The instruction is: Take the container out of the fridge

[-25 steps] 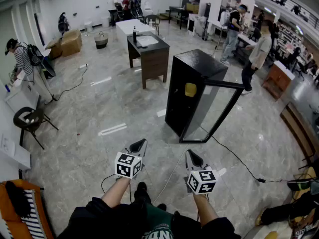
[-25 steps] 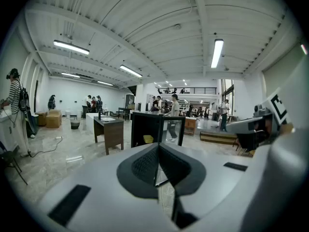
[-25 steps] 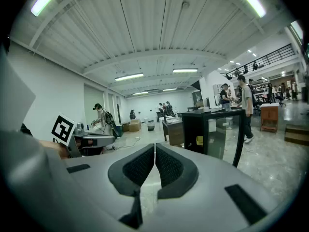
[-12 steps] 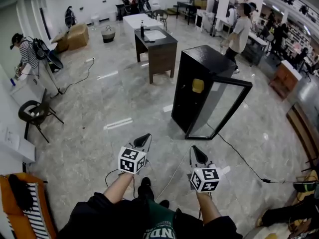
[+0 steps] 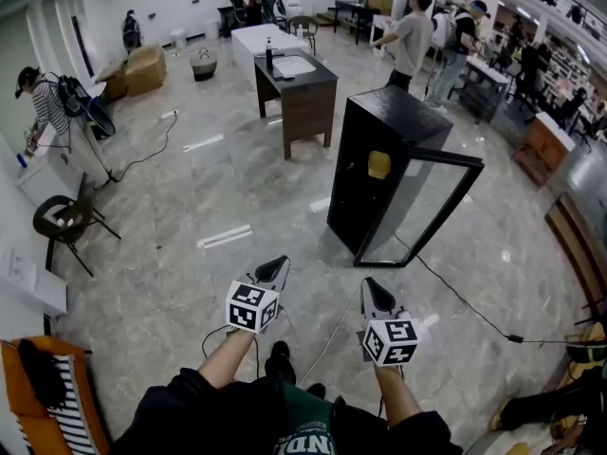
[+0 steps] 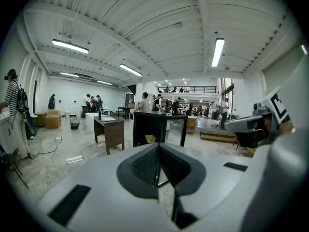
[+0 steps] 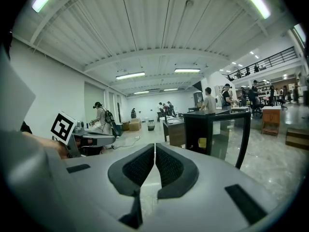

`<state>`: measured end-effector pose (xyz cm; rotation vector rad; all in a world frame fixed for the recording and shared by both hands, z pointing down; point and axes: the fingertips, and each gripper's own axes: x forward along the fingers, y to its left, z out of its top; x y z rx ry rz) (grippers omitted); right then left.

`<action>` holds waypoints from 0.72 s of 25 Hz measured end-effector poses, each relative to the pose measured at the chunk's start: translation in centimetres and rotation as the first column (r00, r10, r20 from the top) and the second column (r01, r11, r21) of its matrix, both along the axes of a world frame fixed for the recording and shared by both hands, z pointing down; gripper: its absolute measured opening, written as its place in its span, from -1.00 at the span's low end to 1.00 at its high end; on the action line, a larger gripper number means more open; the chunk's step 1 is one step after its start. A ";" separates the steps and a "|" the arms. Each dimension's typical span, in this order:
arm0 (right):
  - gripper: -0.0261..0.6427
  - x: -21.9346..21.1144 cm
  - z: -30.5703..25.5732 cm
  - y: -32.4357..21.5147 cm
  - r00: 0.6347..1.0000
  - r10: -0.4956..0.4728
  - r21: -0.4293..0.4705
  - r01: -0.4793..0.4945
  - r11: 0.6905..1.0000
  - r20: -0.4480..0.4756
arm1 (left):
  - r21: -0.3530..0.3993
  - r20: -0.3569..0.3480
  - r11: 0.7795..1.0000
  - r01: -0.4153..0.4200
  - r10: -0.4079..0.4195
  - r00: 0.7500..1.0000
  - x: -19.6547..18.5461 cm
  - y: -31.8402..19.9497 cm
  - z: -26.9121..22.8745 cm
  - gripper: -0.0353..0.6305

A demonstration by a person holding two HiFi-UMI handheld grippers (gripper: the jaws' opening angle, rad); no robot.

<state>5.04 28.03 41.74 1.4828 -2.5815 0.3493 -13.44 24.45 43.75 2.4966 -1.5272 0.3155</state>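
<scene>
Both tools are held low in front of the person, well apart from the fridge. The left tool (image 5: pixel 273 269) is closed, pads pressed together on nothing. The right tool (image 5: pixel 372 295) is likewise closed and empty, with only a hairline gap between its pads.

The container (image 5: pixel 378 165), a small yellow tub, is seen inside the black fridge (image 5: pixel 394 117), high up and near the open front, apparently on an upper shelf. Its contents cannot be made out, and nothing else is seen in the fridge. The glass door (image 5: pixel 434 158) stands wide open, swung out to the right, so the way in is unobstructed.

The step in hand is judged to be the approach. The fridge is best neared from its open side, with the door's edge kept clear. One tool's jaws should be spread before the reach, and the tub should be taken by its sides and kept level in case something is inside. A cable (image 5: pixel 460 301) trails across the floor from the fridge's foot and should be stepped around.

Further off, a dark desk (image 5: pixel 302 98) carries a bottle (image 5: pixel 269 60) and a pale tray or sheet. Beyond it on the floor are a basket (image 5: pixel 203 65) and cardboard boxes (image 5: pixel 142 69), whose contents cannot be told. Several people stand about the hall.
</scene>
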 end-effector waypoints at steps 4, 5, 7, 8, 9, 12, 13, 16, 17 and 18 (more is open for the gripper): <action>-0.82 -1.1 0.2 -1.7 1.000 0.011 -0.007 -0.011 1.000 -0.002 | -0.001 0.001 1.000 -0.007 0.007 1.000 -1.1 -1.9 0.0 -0.85; -0.82 -1.5 0.3 -2.3 1.000 0.012 -0.008 -0.012 1.000 -0.002 | -0.002 0.001 1.000 -0.009 0.009 1.000 -1.4 -2.4 0.0 -0.85; -0.82 -2.2 0.2 -3.4 1.000 0.014 -0.008 -0.014 1.000 -0.004 | -0.003 0.002 1.000 -0.013 0.013 1.000 -2.0 -3.7 0.0 -0.85; -0.82 -2.5 0.1 -4.0 1.000 0.014 -0.007 -0.014 1.000 -0.005 | -0.004 0.002 1.000 -0.015 0.015 1.000 -2.3 -4.3 0.0 -0.85; -0.82 -2.9 0.0 -4.5 1.000 0.015 -0.007 -0.015 1.000 -0.007 | -0.005 0.001 1.000 -0.017 0.017 1.000 -2.6 -4.9 0.0 -0.85; -0.82 -4.0 0.0 -6.3 1.000 0.016 -0.007 -0.016 1.000 -0.015 | -0.008 -0.006 1.000 -0.026 0.025 1.000 -3.5 -6.7 0.2 -0.85; -0.82 -4.4 0.0 -6.9 1.000 0.017 -0.007 -0.017 1.000 -0.018 | -0.008 -0.007 1.000 -0.028 0.028 1.000 -3.8 -7.4 0.3 -0.85; -0.82 -5.4 0.3 -8.7 0.999 0.024 -0.008 -0.024 1.000 -0.029 | -0.012 -0.013 0.999 -0.038 0.037 0.999 -4.8 -9.2 0.9 -0.85; -0.82 -5.7 0.3 -9.3 0.999 0.027 -0.007 -0.027 1.000 -0.031 | -0.015 -0.015 0.999 -0.040 0.040 0.999 -5.1 -9.9 1.0 -0.85; -0.82 -6.1 0.3 -9.9 0.999 0.031 -0.007 -0.031 0.999 -0.033 | -0.017 -0.017 0.999 -0.043 0.043 0.999 -5.4 -10.5 1.2 -0.85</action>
